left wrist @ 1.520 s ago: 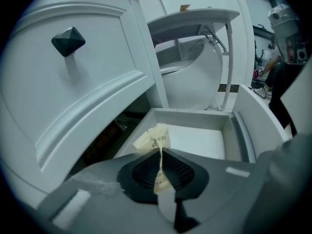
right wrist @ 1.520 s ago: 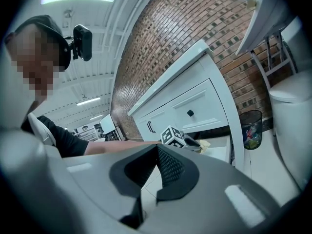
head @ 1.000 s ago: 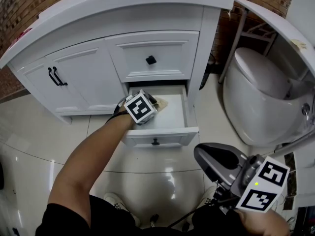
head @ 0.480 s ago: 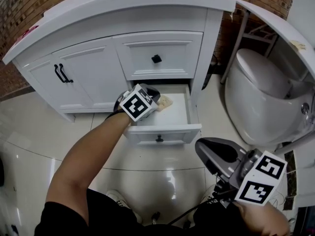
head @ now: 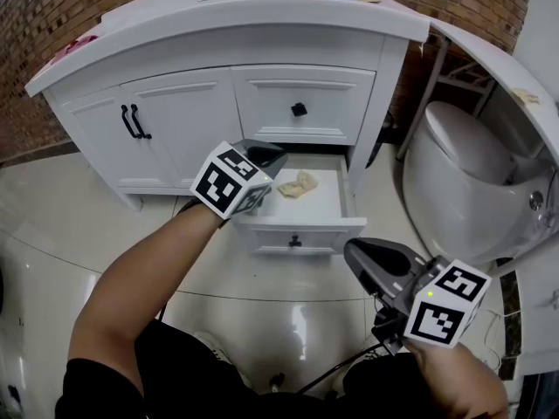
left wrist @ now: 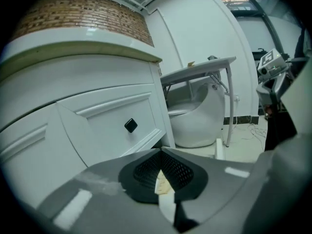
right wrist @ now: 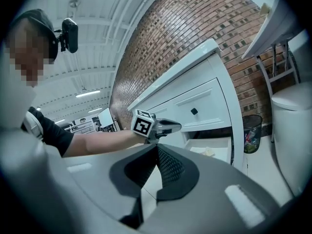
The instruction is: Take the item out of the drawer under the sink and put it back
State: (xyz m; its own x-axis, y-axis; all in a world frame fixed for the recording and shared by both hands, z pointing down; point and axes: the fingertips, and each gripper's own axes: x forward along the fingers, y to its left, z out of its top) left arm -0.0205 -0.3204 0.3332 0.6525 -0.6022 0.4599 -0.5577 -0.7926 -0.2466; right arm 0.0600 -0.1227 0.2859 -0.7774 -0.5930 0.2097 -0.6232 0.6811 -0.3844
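Head view: the left tongs [head: 269, 155] hover over the left front corner of the open lower drawer [head: 301, 227] of a white vanity [head: 175, 116]. The item [head: 297, 184], a crumpled beige wad, lies on the drawer floor just beside the tips and apart from them. In the left gripper view the tongs are pressed together and pinch nothing; a sliver of the beige wad shows through the slit between them. The right tongs [head: 356, 258] are also pressed together and empty. They hang low near the person's body, well clear of the drawer, with a toilet [head: 463, 177] off to that side.

The item seems not yet gripped, so the step in hand looks like the pick. Doing it well likely means spreading the left tongs first, then tipping them down and to the right so the wad sits squarely between them. A raised fold near the middle should give a surer bite than a loose edge. The closed drawer [head: 301, 107] above overhangs the rear, so a lift up and toward the person probably avoids snagging the front rim.
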